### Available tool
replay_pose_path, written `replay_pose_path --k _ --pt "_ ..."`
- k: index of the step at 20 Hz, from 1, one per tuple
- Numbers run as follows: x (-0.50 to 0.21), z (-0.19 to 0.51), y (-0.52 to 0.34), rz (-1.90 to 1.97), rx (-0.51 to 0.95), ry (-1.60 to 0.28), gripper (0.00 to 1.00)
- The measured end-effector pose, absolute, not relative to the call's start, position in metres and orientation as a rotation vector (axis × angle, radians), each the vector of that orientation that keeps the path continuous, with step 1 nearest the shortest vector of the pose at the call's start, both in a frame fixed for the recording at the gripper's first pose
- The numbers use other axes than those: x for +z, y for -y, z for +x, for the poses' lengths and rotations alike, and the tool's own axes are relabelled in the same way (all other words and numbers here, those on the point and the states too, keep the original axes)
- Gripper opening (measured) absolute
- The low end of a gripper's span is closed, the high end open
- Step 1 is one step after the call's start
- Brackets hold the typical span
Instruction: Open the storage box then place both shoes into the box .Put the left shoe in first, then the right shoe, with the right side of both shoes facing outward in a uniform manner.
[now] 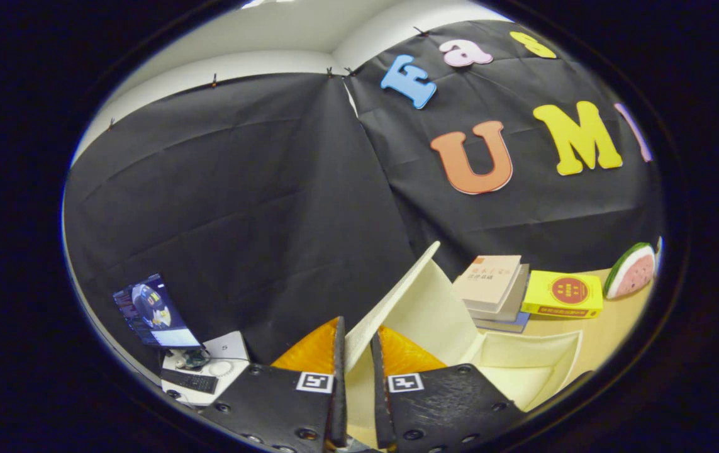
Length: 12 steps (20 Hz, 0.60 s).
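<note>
Gripper (356, 352): 2 fingers nearly together, clamped on 1 raised lid (397, 296) of storage box (532, 368); lid edge runs between pads toward 1 o'clock. Box body lies open at approx. 3 o'clock of fingers. Beyond, at 2 o'clock on table (617, 333): 1 stack of 3 books (494, 286), 1 yellow book (563, 294), 1 watermelon slice (631, 270). At 9 o'clock: 1 laptop (153, 311).
</note>
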<state>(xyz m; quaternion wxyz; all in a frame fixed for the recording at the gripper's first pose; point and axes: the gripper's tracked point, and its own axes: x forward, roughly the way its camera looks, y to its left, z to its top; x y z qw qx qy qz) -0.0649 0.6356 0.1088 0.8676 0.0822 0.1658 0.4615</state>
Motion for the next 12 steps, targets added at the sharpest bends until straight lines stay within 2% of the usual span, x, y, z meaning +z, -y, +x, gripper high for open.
replay_pose_path --k 6,12 --pt "0.106 -0.094 -0.650 0.098 1.056 -0.231 0.96" --pt "0.122 -0.103 -0.628 0.095 1.047 -0.130 0.95"
